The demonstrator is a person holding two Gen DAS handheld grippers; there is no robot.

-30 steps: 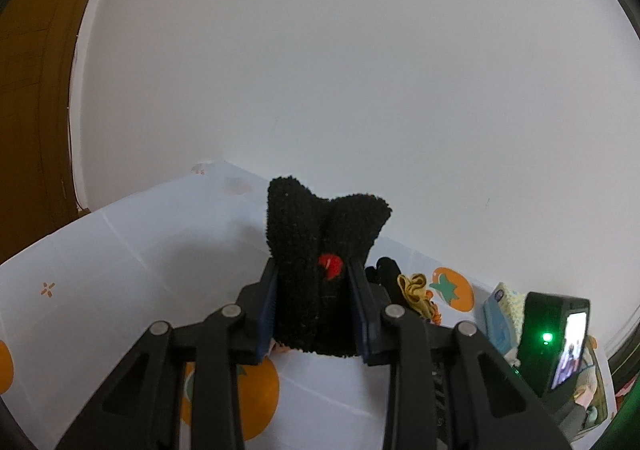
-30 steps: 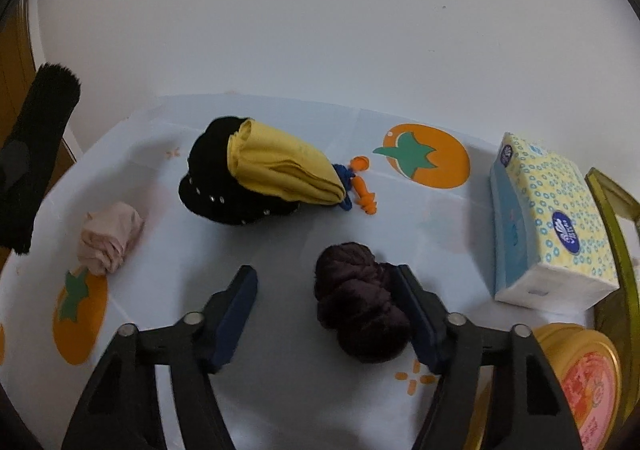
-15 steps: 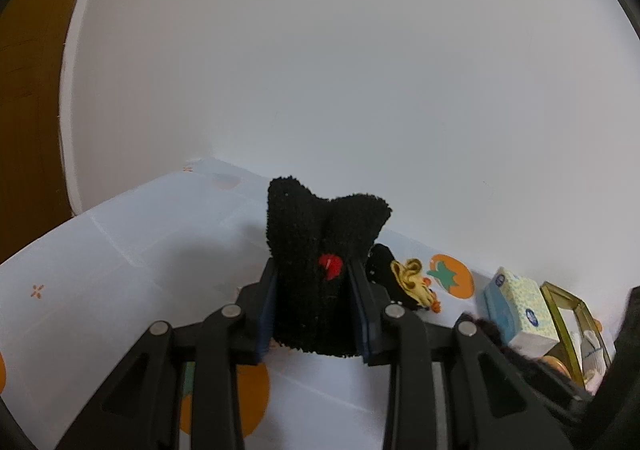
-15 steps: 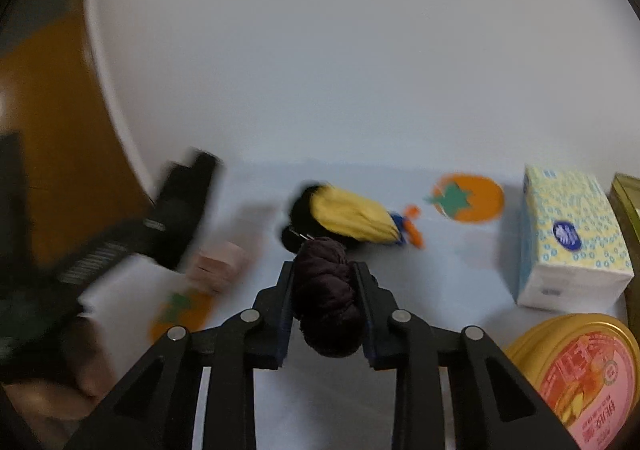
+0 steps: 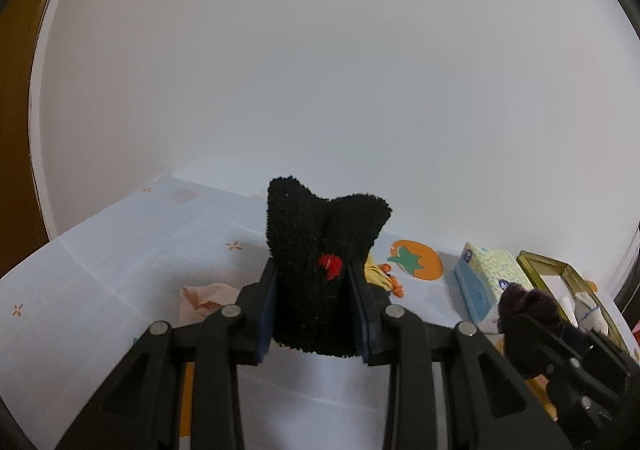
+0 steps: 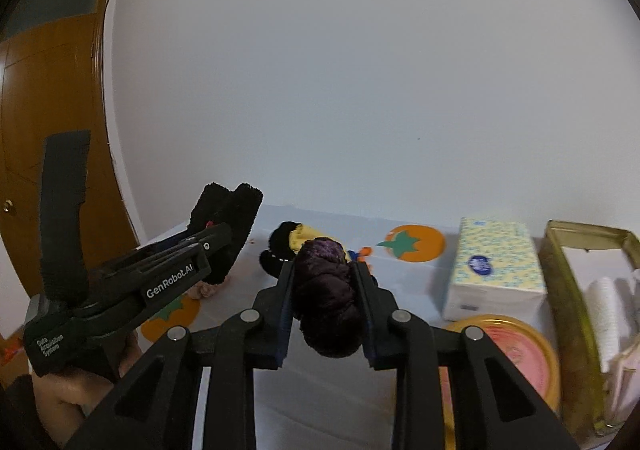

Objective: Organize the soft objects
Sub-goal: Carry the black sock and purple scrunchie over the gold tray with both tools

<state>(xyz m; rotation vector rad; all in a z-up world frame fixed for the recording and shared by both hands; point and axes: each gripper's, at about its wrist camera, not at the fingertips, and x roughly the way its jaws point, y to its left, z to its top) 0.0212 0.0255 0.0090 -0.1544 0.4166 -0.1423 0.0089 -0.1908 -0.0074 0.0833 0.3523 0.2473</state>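
Left wrist view: left gripper (image 5: 314, 310) is clamped on a black fuzzy sock (image 5: 320, 250) with a small red mark, the sock standing up between the two fingers (image 5: 267, 306), lifted off the surface (image 5: 100, 270). The surface wears a white cloth with orange fruit prints (image 5: 416, 260). A pinkish cloth lump (image 5: 204, 296) lies on it behind the left finger. Just right of the sock, a bit of yellow cloth (image 5: 376, 274) peeks out. Farther right, a tissue box (image 5: 486, 278) and then a gold-rimmed tray (image 5: 560, 274). The right gripper comes in at the lower right edge with a dark purple bundle (image 5: 524, 306) in its grip.

Right wrist view: right gripper (image 6: 324, 314) is closed tight on the dark purple bundle (image 6: 326, 290), a knotted soft lump held above the surface (image 6: 320, 390), fingers (image 6: 364, 310) pressing both sides. Behind it, a black hat (image 6: 276, 250) with the yellow cloth (image 6: 300, 238) on top sits on the surface. The left gripper (image 6: 224, 234) shows at left, holding the black fuzzy sock (image 6: 228, 218) up in the air, with part of a hand (image 6: 72, 390) below it. The tissue box (image 6: 496, 266) stands at right, a round yellow tin (image 6: 516, 350) with a pink lid in front of it, the gold-rimmed tray (image 6: 568, 290) at far right. A brown door (image 6: 40, 90) is at left.
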